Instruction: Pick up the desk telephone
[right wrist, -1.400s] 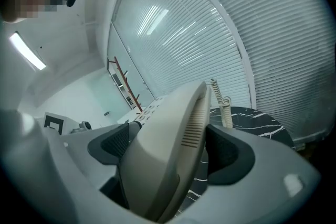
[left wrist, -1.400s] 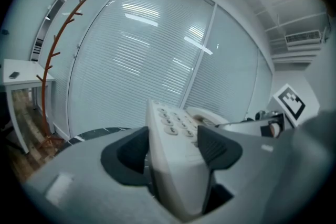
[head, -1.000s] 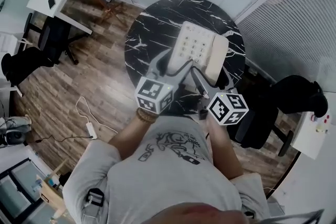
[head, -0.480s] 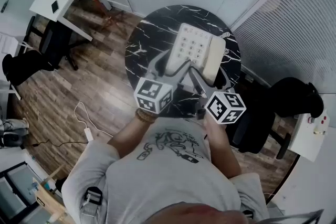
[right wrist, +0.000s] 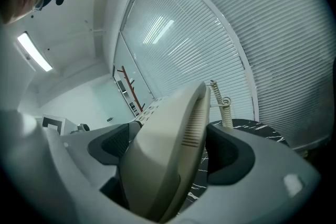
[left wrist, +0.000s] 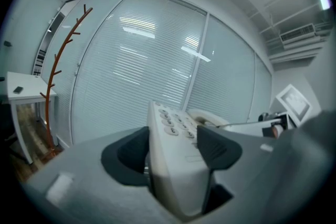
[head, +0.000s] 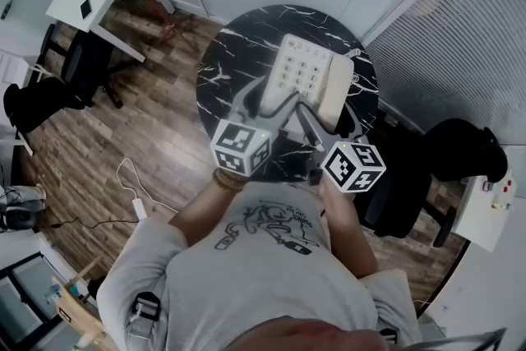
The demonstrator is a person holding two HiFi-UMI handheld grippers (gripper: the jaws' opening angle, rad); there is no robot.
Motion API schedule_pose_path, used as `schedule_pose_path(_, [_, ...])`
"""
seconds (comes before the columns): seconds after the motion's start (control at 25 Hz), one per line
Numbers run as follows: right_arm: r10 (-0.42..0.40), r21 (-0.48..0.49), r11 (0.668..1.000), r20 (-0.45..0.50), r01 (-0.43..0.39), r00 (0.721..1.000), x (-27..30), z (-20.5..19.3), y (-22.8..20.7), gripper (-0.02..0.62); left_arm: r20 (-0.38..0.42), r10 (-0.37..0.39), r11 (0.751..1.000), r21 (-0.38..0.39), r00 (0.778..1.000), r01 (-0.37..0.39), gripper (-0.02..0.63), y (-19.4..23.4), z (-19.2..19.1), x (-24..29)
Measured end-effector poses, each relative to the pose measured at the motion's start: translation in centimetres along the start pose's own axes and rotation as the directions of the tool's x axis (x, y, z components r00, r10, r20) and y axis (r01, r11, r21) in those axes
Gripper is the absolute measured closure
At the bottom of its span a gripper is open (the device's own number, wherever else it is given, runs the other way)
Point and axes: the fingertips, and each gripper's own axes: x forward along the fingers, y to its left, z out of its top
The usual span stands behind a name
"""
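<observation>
A: Where is the phone [head: 306, 78] now?
B: It is over the round black desk [head: 226, 53], toward the far right part. The keys [head: 300, 70] face up, and the handset [head: 335, 90] lies in its place along the right side.
A: What about the left claw [left wrist: 176, 147]?
B: It pinches the phone at the near left edge. The two dark pads [left wrist: 131, 152] press on the body, one on each side, and they stand wide apart.
A: And the right claw [right wrist: 169, 150]?
B: It also pinches the phone, at the near end on the handset side. Its jaws touch the cream plastic on both sides. Behind them I see the coiled cord [right wrist: 224, 107], and below it a piece of the marble desk.
A: Is the phone off the desk?
B: I cannot tell this surely from these views.
</observation>
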Motion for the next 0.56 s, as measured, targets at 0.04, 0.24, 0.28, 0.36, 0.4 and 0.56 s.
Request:
schedule_pose_path(0.04, [0.0, 0.0, 1.0, 0.001, 0.0, 1.0, -0.04, 0.01, -0.02, 0.143, 0.001, 0.0, 1.0, 0.001, 1.0, 0.0, 0.328, -0.05, 0.0, 0.01])
schedule_pose_path(0.24, [-0.001, 0.004, 1.0, 0.001, 0.001, 1.0, 0.03, -0.03, 0.08, 0.143, 0.001, 0.001, 1.0, 0.002, 1.0, -0.001, 0.328, 0.05, 0.06, -0.07])
schedule_pose_path(0.28, [-0.001, 0.006, 1.0, 0.0, 0.001, 1.0, -0.01, -0.11, 0.05, 0.143, 0.001, 0.001, 1.0, 0.003, 1.0, -0.001, 0.328, 0.02, 0.01, -0.08])
schedule_pose_path(0.36, [-0.001, 0.007, 1.0, 0.0, 0.001, 1.0, -0.13, -0.18, -0.06, 0.143, 0.002, 0.002, 1.0, 0.004, 1.0, -0.002, 0.328, -0.11, -0.09, -0.06])
schedule_pose_path(0.4, [0.0, 0.007, 1.0, 0.001, 0.0, 1.0, -0.16, -0.16, -0.1, 0.143, 0.003, 0.003, 1.0, 0.005, 1.0, -0.003, 0.328, -0.16, -0.09, -0.03])
schedule_pose_path(0.56, [0.003, 0.01, 1.0, 0.001, -0.003, 1.0, -0.24, -0.19, -0.22, 0.143, 0.005, 0.008, 1.0, 0.005, 1.0, -0.008, 0.328, -0.26, -0.14, 0.01])
